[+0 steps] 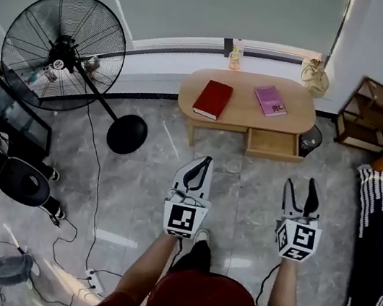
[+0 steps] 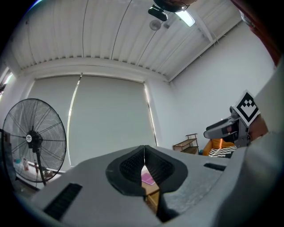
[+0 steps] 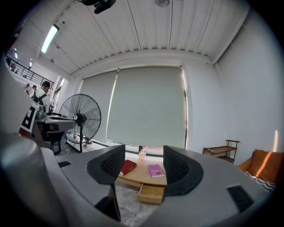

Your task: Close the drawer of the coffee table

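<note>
A low oval wooden coffee table point(image 1: 239, 113) stands under the window, with its drawer point(image 1: 274, 144) pulled out at the front right. The drawer point(image 3: 152, 193) also shows through the right gripper's jaws, empty inside. A red book point(image 1: 213, 99) and a pink book point(image 1: 270, 100) lie on the tabletop. My left gripper point(image 1: 203, 164) is held over the floor short of the table, its jaws shut with nothing between them. My right gripper point(image 1: 302, 191) is level beside it, in front of the drawer and well apart from it, jaws open and empty.
A large pedestal fan point(image 1: 64, 42) with a round base point(image 1: 126, 134) stands at the left, its cable point(image 1: 95, 198) trailing over the marble floor. A small wooden shelf point(image 1: 374, 115) is at the right, a striped cushion point(image 1: 376, 240) on a sofa beside it. A dark bin point(image 1: 310, 140) sits by the table's right end.
</note>
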Available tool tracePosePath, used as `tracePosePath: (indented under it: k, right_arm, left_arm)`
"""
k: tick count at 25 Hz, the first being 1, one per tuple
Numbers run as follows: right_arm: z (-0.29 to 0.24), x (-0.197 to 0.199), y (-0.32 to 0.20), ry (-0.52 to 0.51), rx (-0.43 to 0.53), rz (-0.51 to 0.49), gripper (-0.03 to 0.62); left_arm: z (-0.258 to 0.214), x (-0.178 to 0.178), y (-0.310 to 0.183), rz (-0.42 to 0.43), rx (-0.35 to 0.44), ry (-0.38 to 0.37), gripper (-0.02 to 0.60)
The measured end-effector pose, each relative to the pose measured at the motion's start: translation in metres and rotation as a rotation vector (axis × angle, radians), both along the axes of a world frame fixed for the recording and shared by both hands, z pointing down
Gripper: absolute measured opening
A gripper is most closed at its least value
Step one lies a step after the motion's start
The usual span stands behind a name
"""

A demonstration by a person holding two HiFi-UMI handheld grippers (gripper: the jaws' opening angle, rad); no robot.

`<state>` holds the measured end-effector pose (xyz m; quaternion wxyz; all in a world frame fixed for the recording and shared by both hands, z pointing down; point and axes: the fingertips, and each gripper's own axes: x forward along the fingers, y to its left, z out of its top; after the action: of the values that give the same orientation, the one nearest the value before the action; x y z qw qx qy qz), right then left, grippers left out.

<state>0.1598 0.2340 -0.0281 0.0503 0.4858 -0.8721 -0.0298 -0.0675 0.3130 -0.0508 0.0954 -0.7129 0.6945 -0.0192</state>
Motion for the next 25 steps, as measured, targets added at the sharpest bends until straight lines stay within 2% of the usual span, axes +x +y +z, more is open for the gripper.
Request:
tracePosePath:
  k: [7,13,18,25]
  right_arm:
    - [0.007,-0.069,-0.049,0.020,-0.033,0.001,0.247]
    - [0.014,-0.096,-0.076,0.044,-0.047,0.025,0.247]
    - [0.024,-0.096,-0.100,0.055,-0.064,0.053,0.247]
    - [0.021,-0.066,-0.151,0.020,-0.070,0.087,0.247]
  left_arm:
    - [0.010,-0.069,-0.055,0.012,-0.028,0.033,0.009]
    - [0.018,-0.097,-0.094,0.050,-0.037,0.047,0.009]
    - [0.024,-0.099,-0.127,0.084,-0.045,0.057,0.009]
    - [0.015,-0.065,-0.188,0.141,-0.047,0.034,0.009]
